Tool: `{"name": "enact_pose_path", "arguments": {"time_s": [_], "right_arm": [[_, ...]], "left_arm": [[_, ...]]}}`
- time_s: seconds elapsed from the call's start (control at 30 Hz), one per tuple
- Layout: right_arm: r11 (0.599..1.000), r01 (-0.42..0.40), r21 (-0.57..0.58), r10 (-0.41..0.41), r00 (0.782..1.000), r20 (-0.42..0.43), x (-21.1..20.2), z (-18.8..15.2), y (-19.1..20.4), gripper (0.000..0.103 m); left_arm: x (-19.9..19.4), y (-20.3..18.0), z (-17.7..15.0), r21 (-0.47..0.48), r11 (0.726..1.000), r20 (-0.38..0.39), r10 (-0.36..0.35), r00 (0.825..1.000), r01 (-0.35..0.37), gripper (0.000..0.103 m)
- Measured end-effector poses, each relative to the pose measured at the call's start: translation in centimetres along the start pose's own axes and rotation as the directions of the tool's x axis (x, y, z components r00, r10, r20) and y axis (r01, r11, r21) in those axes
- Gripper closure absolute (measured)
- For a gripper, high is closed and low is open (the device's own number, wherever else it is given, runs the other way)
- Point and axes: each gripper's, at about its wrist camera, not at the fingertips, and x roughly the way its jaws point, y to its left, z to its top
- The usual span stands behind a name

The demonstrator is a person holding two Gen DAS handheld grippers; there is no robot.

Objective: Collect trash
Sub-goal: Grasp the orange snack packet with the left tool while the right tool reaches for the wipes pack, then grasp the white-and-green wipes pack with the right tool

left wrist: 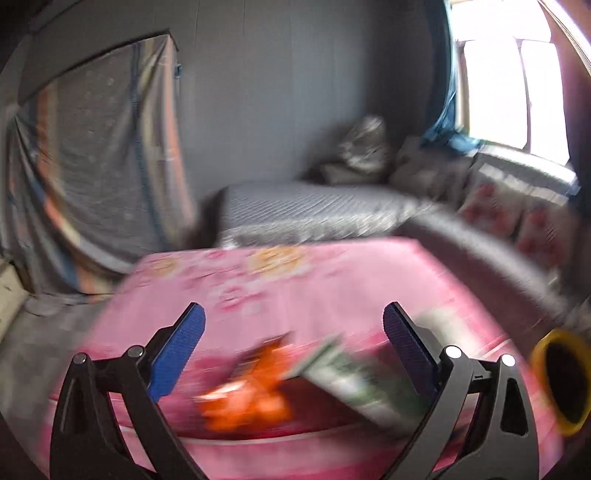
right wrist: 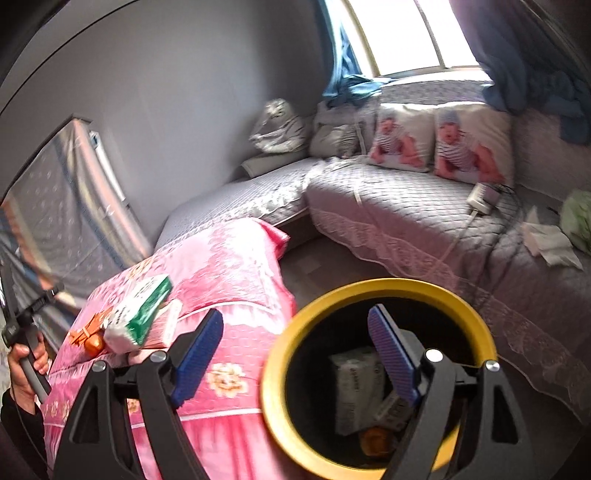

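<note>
A green and white packet (right wrist: 142, 314) and an orange wrapper (right wrist: 90, 332) lie on the pink floral cloth (right wrist: 229, 266); a pink packet lies under the green one. In the blurred left wrist view the orange wrapper (left wrist: 247, 398) and green packet (left wrist: 354, 376) lie just ahead, between the fingers of my left gripper (left wrist: 293, 328), which is open and empty. My right gripper (right wrist: 295, 332) is open and empty above the yellow-rimmed bin (right wrist: 280, 347). The bin holds a white box (right wrist: 356, 387) and other trash. The bin also shows in the left wrist view (left wrist: 550, 339).
A grey quilted corner sofa (right wrist: 399, 214) runs behind and to the right, with two baby-print cushions (right wrist: 439, 140), a charger (right wrist: 482, 197) and tissues (right wrist: 550, 240). A draped cabinet (left wrist: 99, 162) stands at the left. A window (right wrist: 413, 33) is behind.
</note>
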Motion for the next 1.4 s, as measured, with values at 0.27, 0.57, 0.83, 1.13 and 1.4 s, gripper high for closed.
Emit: {"name": "enact_pose_path", "arguments": {"time_s": [0.27, 0.57, 0.83, 1.13, 1.4], "right_arm": [[0.994, -0.073, -0.084, 0.068, 0.996, -0.054, 3.2, 0.3, 6.5, 0.025], [0.976, -0.08, -0.202, 0.069, 0.996, -0.06, 3.4, 0.0, 9.2, 0.022], [0.944, -0.185, -0.273, 0.148, 0.977, -0.151, 4.8, 0.1, 12.4, 0.019], [0.914, -0.33, -0.237, 0.219, 0.892, -0.396, 14.2, 2.4, 20.1, 0.013], [0.942, -0.279, -0.185, 0.145, 0.839, -0.525, 23.8, 4.1, 24.4, 0.01]], "left_arm": [[7.2, 4.3, -3.0, 0.03, 0.993, -0.233, -0.107, 0.967, 0.117, 0.011], [13.0, 4.4, -4.7, -0.062, 0.981, -0.416, -0.194, 0.889, 0.185, 0.032], [12.9, 4.0, -5.1, -0.028, 0.982, -0.409, -0.18, 0.895, 0.185, 0.072], [6.2, 5.1, -3.9, -0.042, 0.977, -0.284, -0.213, 0.935, 0.209, 0.072], [0.1, 6.5, -4.7, -0.093, 0.958, -0.197, -0.285, 0.938, 0.272, 0.072]]}}
